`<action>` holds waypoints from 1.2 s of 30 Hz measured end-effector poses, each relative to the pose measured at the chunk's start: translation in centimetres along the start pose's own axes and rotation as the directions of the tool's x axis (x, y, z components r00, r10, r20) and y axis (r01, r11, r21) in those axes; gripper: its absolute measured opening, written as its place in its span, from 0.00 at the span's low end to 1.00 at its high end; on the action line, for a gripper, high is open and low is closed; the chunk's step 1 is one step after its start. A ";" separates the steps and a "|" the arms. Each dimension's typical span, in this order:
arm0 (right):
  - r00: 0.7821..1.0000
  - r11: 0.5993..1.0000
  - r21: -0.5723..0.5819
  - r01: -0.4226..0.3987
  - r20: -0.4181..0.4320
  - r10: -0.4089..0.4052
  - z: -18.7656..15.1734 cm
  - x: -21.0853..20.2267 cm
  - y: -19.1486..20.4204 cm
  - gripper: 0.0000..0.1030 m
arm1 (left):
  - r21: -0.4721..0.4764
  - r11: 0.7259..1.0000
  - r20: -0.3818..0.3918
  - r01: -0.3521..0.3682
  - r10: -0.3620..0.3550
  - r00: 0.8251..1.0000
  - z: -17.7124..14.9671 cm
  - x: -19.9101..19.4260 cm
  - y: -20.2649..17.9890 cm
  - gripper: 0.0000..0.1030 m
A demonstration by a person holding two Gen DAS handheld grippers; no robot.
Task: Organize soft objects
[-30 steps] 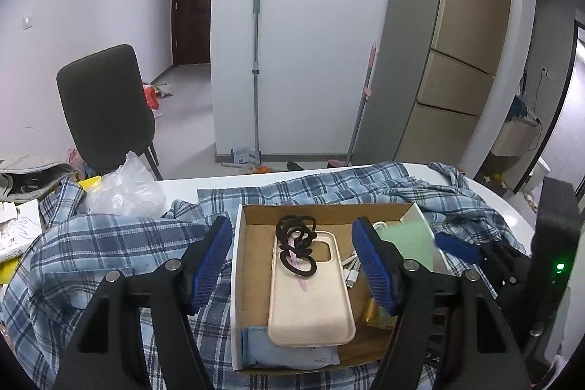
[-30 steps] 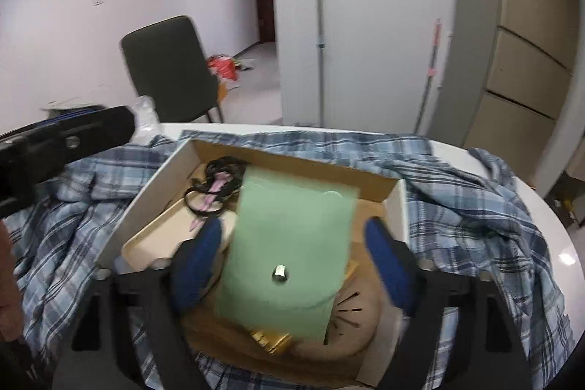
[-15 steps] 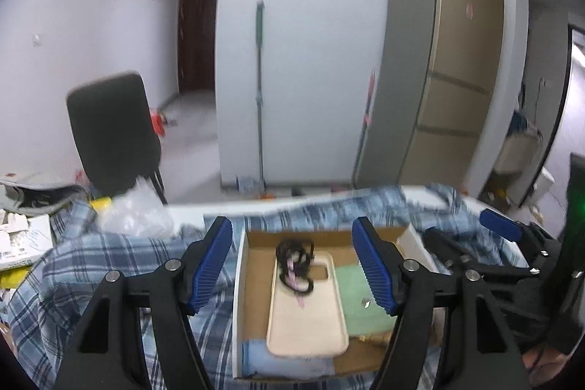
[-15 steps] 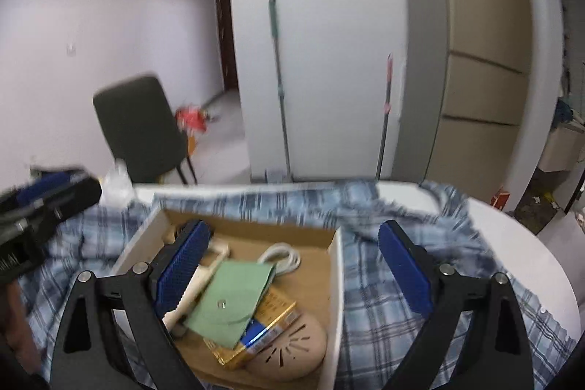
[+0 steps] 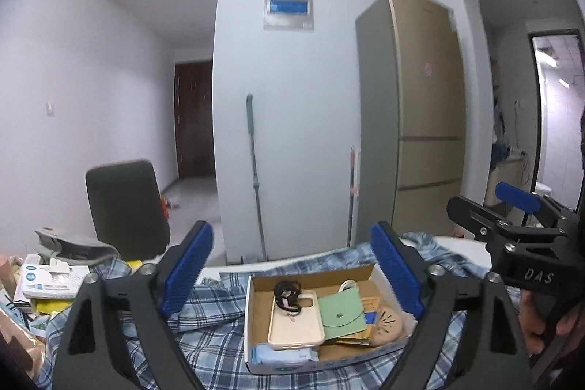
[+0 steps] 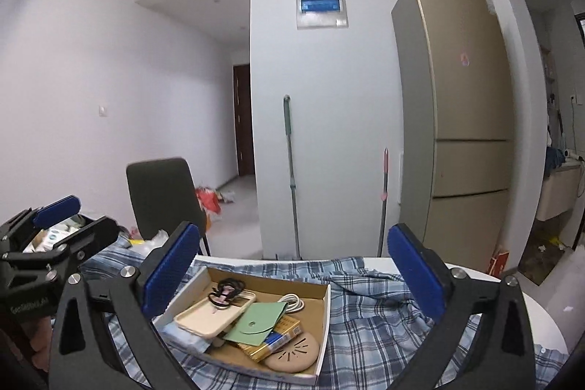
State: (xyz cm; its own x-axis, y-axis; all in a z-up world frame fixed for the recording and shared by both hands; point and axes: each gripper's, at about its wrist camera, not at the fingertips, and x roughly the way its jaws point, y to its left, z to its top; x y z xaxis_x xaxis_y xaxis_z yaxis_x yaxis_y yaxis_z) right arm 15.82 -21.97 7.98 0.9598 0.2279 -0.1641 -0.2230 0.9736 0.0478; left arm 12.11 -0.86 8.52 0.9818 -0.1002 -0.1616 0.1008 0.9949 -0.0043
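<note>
Both tongs are wide apart and hold nothing. The left tongs and right tongs hang above the cardboard box. The green pouch lies inside it, low in the frame, beside the phone case, on the plaid shirt.

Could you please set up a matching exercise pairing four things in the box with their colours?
Things:
1. phone case
2. pouch
3. hair ties
4. cable

Colours:
a. white
b. green
c. cream
d. black

Pairs: 1-c, 2-b, 3-d, 4-a. All lie in the box on the plaid shirt.
</note>
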 end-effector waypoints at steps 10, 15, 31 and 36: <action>0.996 0.999 0.031 -0.019 0.088 0.016 -1.7 -5.7 -0.4 1.00 | -0.060 0.998 0.100 -0.011 0.017 0.995 -2.3 -6.2 2.3 1.00; 0.997 1.000 0.003 -0.009 0.073 0.009 -4.1 -5.7 -0.2 1.00 | -0.017 1.000 0.105 -0.020 0.022 0.994 -4.5 -7.2 1.9 1.00; 1.000 0.999 -0.050 0.021 0.023 -0.020 -9.0 -4.6 -0.3 1.00 | 0.025 0.999 0.109 -0.043 0.040 0.993 -9.0 -6.2 1.8 1.00; 0.999 0.997 -0.069 0.022 0.045 -0.019 -9.0 -5.2 0.1 1.00 | 0.044 0.998 0.118 -0.035 0.030 0.993 -9.0 -6.6 1.4 1.00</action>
State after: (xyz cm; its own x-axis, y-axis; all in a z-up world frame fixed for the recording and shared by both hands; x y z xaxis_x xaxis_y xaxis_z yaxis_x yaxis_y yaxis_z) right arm 9.31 -22.96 0.00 0.9706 0.2085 -0.1205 -0.2128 0.9768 -0.0243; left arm 4.34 1.27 0.67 0.9965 -0.0710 -0.0443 0.0730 0.9963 0.0449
